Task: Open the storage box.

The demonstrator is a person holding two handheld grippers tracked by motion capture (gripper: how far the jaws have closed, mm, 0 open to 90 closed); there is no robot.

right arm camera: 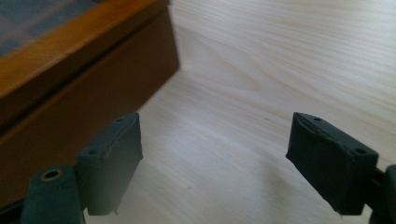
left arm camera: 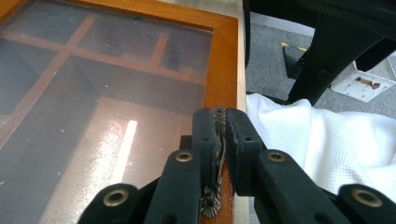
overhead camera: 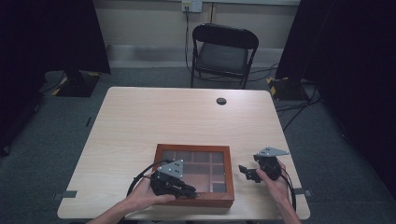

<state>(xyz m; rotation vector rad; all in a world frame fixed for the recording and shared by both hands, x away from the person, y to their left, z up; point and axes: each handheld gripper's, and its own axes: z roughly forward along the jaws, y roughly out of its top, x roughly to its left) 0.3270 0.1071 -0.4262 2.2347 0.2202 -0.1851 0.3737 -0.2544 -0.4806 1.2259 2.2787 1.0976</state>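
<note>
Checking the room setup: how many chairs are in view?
1: a black folding chair stands beyond the table's far edge, by the wall. Others may be hidden.

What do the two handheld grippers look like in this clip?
Both the left gripper and the right gripper are black, each topped by a grey three-cornered plate with a black cable trailing back. The jaws carry blocky black pads on linkage arms with brass-coloured rivets. The forearms are bare.
</note>
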